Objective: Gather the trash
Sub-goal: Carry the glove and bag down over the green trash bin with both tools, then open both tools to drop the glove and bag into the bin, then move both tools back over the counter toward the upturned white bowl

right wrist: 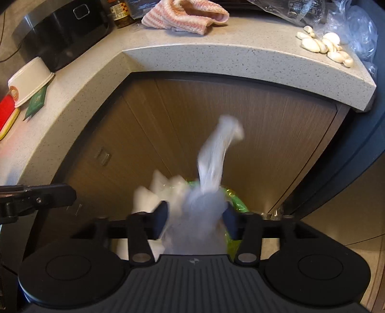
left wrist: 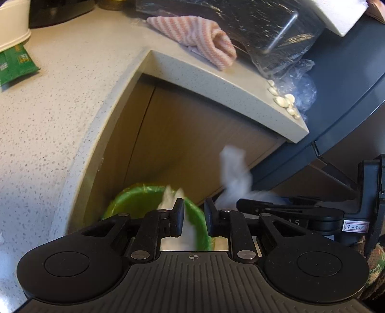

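Observation:
A bin with a green liner (left wrist: 134, 199) (right wrist: 237, 204) stands on the floor against the wooden cabinet, under the counter's inner corner. My left gripper (left wrist: 194, 216) hangs over its rim, jaws a little apart and pressing on nothing. A crumpled white tissue (left wrist: 170, 196) (right wrist: 154, 190) shows blurred just beyond its left finger, over the bin. My right gripper (right wrist: 196, 216) is open above the bin. A blurred translucent plastic bag (right wrist: 211, 163) (left wrist: 234, 173) stands up between its pads, loose. The two grippers are side by side.
The speckled countertop (right wrist: 216, 55) wraps around the corner above the bin. On it lie a pink striped cloth (right wrist: 185, 12), garlic cloves (right wrist: 324, 45) beside clear plastic, a green packet (left wrist: 14, 65), a white bowl (right wrist: 28, 79) and a black appliance (right wrist: 62, 31). A dark panel (left wrist: 341, 96) rises at the right.

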Demonstrator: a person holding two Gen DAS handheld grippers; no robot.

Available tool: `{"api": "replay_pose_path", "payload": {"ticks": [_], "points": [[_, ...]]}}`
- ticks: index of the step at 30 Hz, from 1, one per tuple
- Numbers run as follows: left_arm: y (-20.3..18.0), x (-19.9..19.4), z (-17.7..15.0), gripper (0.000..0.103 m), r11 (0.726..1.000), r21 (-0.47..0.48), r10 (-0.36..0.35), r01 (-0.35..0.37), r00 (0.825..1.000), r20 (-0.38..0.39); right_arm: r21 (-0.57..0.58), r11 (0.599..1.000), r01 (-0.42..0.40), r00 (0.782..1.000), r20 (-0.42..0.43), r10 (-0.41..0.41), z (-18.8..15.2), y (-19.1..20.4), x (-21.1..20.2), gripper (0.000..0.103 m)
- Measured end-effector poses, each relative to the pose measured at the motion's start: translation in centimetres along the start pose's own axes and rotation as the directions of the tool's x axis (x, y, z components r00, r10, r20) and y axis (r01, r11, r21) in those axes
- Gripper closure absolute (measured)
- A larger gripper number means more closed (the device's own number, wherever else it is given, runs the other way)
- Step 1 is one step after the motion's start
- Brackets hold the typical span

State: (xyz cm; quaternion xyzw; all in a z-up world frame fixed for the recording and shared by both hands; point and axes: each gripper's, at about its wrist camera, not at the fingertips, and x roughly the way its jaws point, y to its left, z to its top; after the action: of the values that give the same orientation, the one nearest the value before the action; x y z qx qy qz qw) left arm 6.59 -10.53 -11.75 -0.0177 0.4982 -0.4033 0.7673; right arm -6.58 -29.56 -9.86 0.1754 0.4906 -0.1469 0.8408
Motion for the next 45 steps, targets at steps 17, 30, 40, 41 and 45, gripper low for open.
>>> {"api": "replay_pose_path", "payload": {"ticks": [17, 30, 40, 41, 45], "points": [[3.0, -8.5, 0.4, 0.082, 0.985, -0.162, 0.101, -0.058, 0.957, 0.273, -0.13, 0.988, -0.085, 0.992, 0.079, 0.095, 4.8, 5.1, -1.0, 0.048], [11.0, -19.0, -2.4, 0.082, 0.832, -0.475, 0.495, -0.286, 0.769, 0.405, -0.474, 0.843, -0.256, 0.921, 0.146, 0.361, 12.0, 21.8, -2.0, 0.034], [14.2, -19.9, -4.2, 0.082, 0.762, -0.584, 0.541, -0.28, 0.771, 0.336, -0.6, 0.771, -0.216, 0.936, 0.096, 0.337, 13.6, 30.2, 5.2, 0.034], [14.2, -19.9, -4.4, 0.082, 0.762, -0.584, 0.54, -0.281, 0.773, 0.333, -0.609, 0.768, -0.2, 0.942, 0.095, 0.321, 13.4, 30.5, 5.9, 0.039], [14.3, -20.3, -4.7, 0.082, 0.756, -0.588, 0.547, -0.287, 0.771, 0.326, -0.601, 0.772, -0.205, 0.954, 0.056, 0.296, 13.2, 30.7, 7.0, 0.074]]}}
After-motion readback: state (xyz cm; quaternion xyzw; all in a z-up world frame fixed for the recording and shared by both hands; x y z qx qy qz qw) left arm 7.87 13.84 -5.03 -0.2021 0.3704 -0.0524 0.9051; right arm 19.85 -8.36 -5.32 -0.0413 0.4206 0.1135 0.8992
